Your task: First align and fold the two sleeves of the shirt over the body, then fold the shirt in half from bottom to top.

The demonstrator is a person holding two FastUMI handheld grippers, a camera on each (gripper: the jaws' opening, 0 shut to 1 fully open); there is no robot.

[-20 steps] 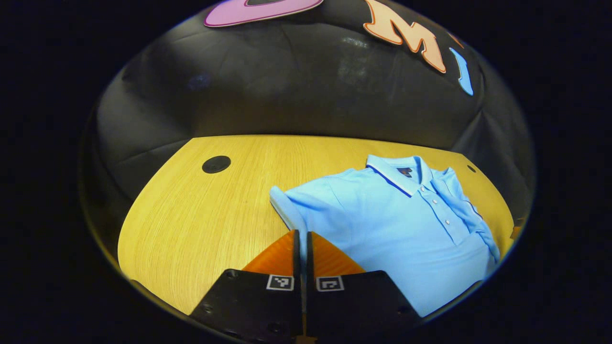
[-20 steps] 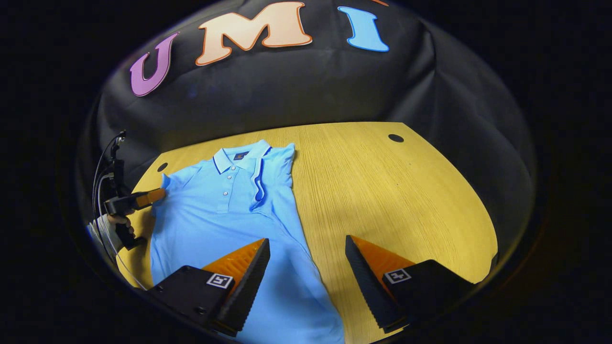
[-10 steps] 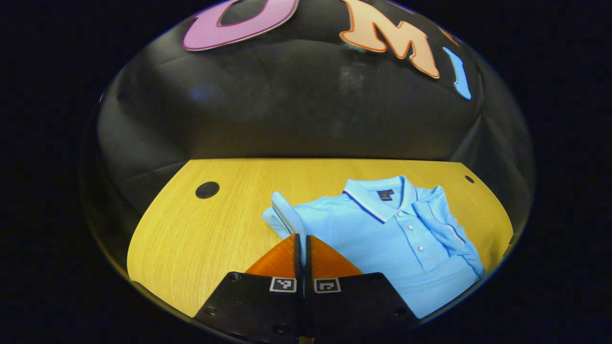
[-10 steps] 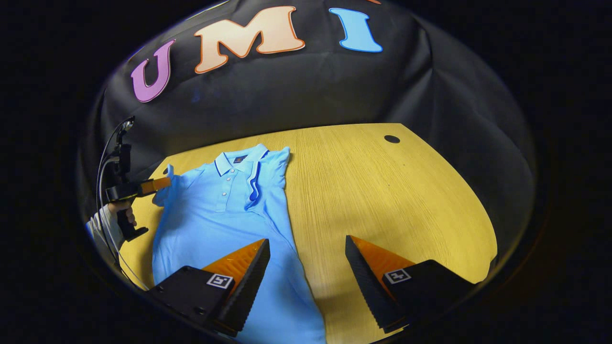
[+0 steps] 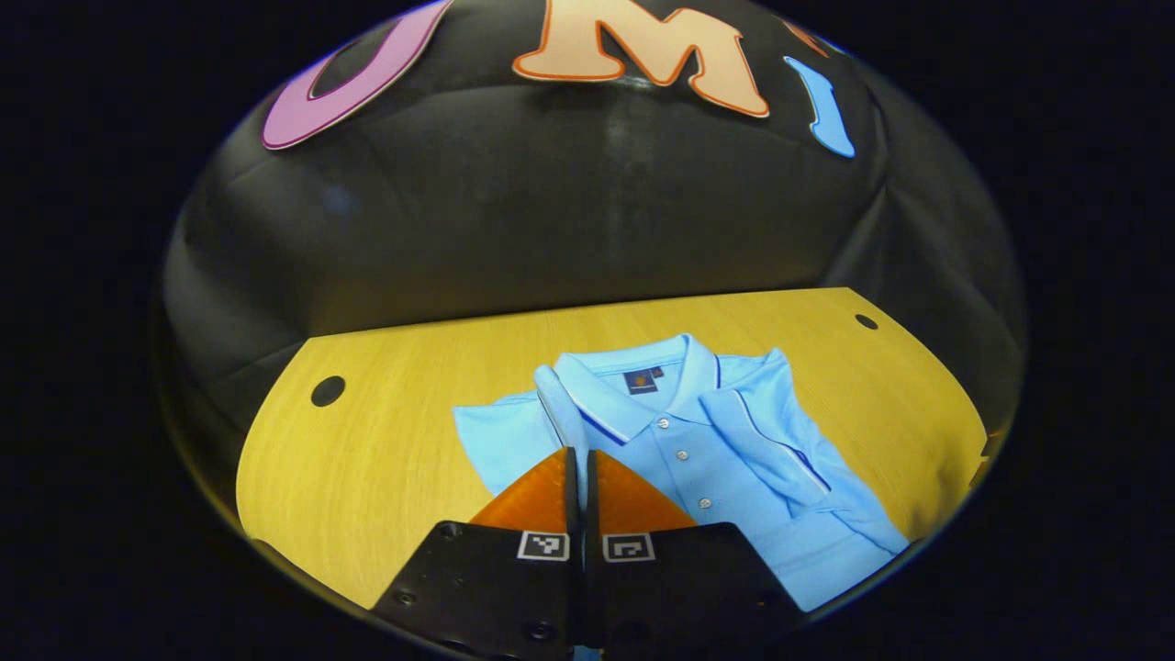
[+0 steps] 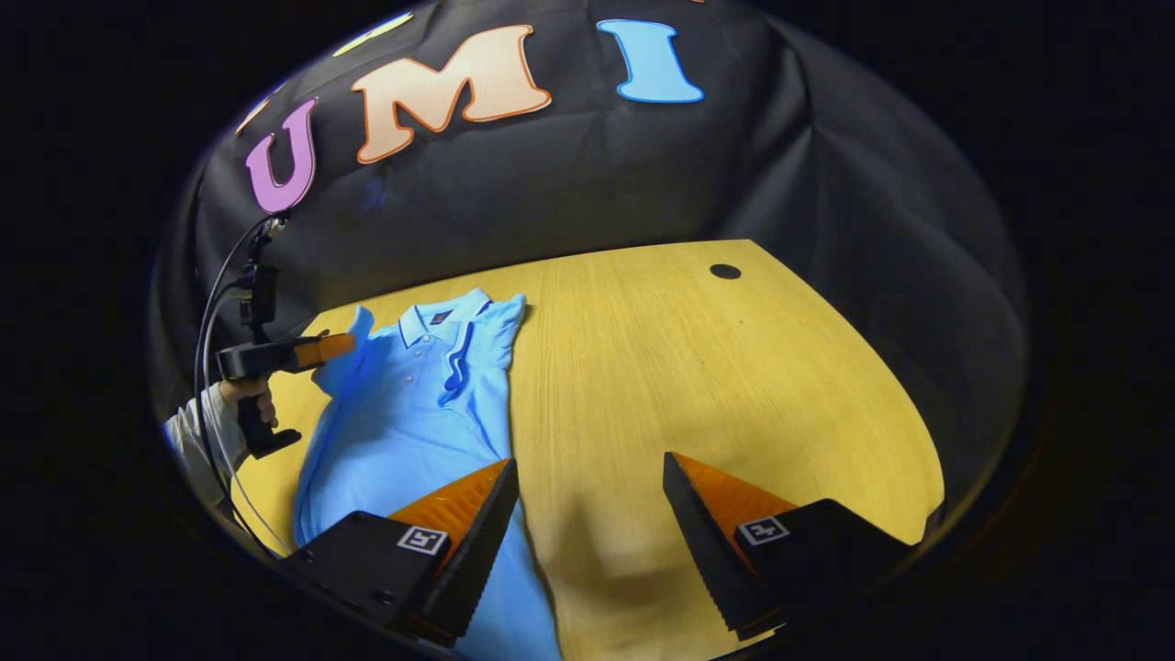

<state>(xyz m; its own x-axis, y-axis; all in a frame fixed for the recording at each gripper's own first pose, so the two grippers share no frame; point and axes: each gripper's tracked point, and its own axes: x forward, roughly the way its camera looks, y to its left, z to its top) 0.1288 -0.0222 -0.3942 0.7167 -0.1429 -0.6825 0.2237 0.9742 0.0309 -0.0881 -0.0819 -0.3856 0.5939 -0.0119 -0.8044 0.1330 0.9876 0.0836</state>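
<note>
A light blue polo shirt (image 5: 725,468) lies face up on the yellow wooden table (image 5: 386,459), collar toward the far wall. Its right-hand sleeve (image 5: 766,441) is folded over the body. My left gripper (image 5: 579,452) is shut on the other sleeve (image 5: 556,404), which rises from the fingers as a lifted strip beside the collar. In the right gripper view the same shirt (image 6: 413,413) lies at the left, and the left gripper (image 6: 349,344) holds the raised sleeve, a hand (image 6: 243,395) on its grip. My right gripper (image 6: 587,464) stands open above bare table by the shirt's lower right edge.
Round dark holes sit in the tabletop: one at the left (image 5: 328,391), one at the far right (image 5: 866,321), and one far off in the right gripper view (image 6: 724,272). A cable (image 6: 216,303) loops up behind the left gripper. The black cloth wall closes the back.
The left gripper has raised the pinched sleeve and swung it in toward the collar. The right gripper has drifted right, off the shirt's body, still open.
</note>
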